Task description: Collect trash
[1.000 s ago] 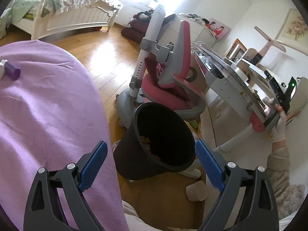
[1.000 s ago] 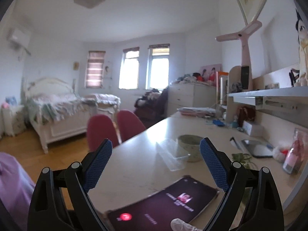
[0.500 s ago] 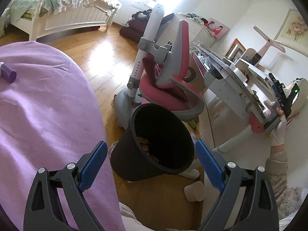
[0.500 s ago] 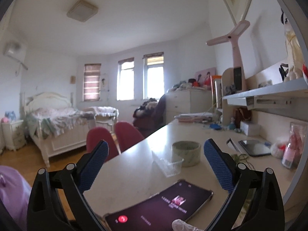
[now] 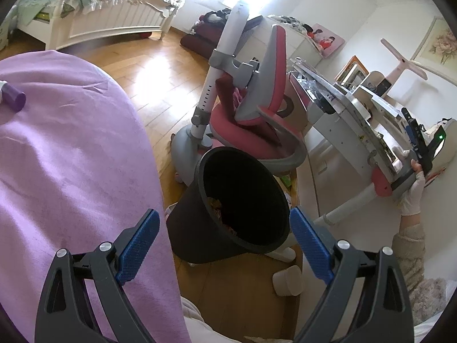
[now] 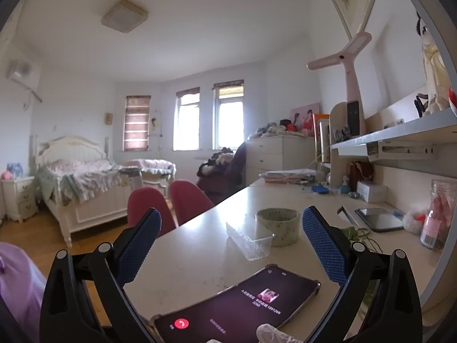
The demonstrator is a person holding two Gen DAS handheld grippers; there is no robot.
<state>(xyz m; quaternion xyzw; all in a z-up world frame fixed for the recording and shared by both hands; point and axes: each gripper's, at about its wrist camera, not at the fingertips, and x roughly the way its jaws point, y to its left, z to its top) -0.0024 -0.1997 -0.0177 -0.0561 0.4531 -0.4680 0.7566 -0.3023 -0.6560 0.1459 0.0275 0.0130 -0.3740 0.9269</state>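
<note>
A black trash bin (image 5: 228, 214) stands on the wood floor with some litter at its bottom. My left gripper (image 5: 225, 243) is open and empty, hovering above the bin's near side. My right gripper (image 6: 230, 245) is open and empty above the desk (image 6: 200, 251). A clear plastic tray (image 6: 250, 238) and a roll of tape (image 6: 278, 225) lie on the desk between the right fingers. A phone (image 6: 237, 303) with a lit call screen lies nearest, with a gloved fingertip at its edge. The right gripper also shows in the left wrist view (image 5: 420, 148), far right by the desk.
A purple blanket (image 5: 71, 171) fills the left, with a purple tube (image 5: 12, 100) on it. A pink and grey chair (image 5: 251, 125) stands behind the bin. A paper cup (image 5: 287, 280) lies on the floor. A bed (image 6: 85, 183), dresser (image 6: 277, 154) and desk shelf (image 6: 400, 140) surround the desk.
The left view has shifted slightly, so the bin sits a bit more centred between the fingers. The right gripper has tilted upward and the desk items look nearer. Both jaws stay open.
</note>
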